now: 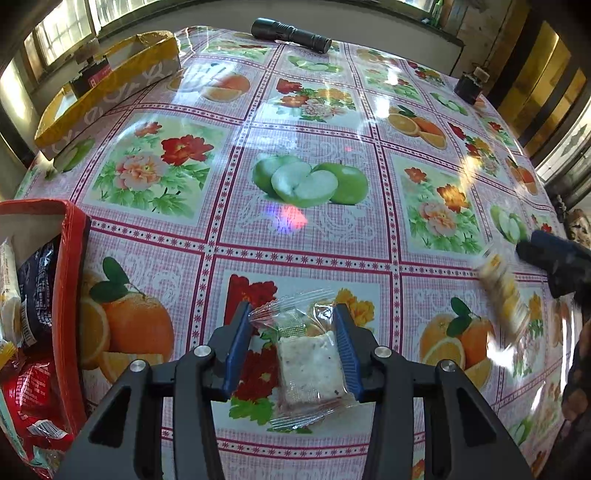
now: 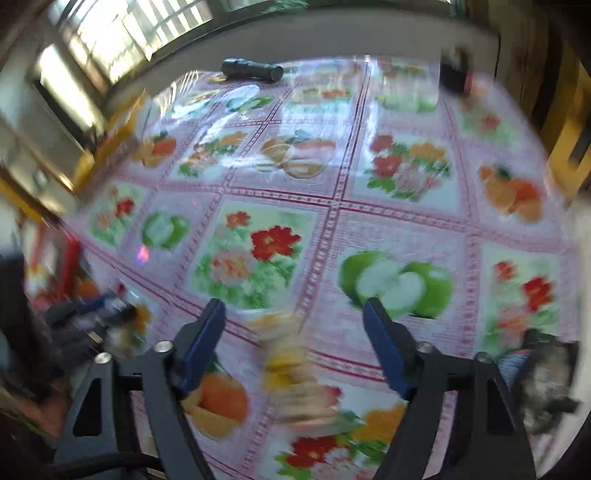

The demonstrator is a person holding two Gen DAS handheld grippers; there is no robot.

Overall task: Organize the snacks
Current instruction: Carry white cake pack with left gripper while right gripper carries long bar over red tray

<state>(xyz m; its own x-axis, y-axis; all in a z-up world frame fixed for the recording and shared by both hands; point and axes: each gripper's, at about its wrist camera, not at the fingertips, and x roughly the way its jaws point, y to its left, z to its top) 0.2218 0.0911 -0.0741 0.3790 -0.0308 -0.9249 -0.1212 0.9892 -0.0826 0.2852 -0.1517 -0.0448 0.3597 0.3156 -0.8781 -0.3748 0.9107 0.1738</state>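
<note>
Left gripper: the left gripper (image 1: 293,343) straddles a clear-wrapped white snack bar (image 1: 308,363); the blue fingers (image 1: 238,347) sit at either side of the wrapper, and whether they press it or merely flank it cannot be told.
White snack bar: lies on the counter (image 1: 303,236), over a red flower print, near the front edge.
Right gripper: the right gripper (image 2: 295,328) has its jaws spread wide, with a blurred yellow snack packet (image 2: 291,373) between the fingers but touching neither.
Yellow snack packet: on the counter; in the left wrist view it shows as a smeared streak (image 1: 504,295) just beside the right gripper's dark tip (image 1: 554,258).
Red box: a red-rimmed box (image 1: 70,295) stands at the counter's left edge and holds several wrapped snacks, dark blue, white and red.
Far side: a black flashlight (image 1: 290,35) lies at the back edge; a yellow-edged cardboard box (image 1: 110,88) sits at the back left.
Right wrist view: heavily motion-blurred.
</note>
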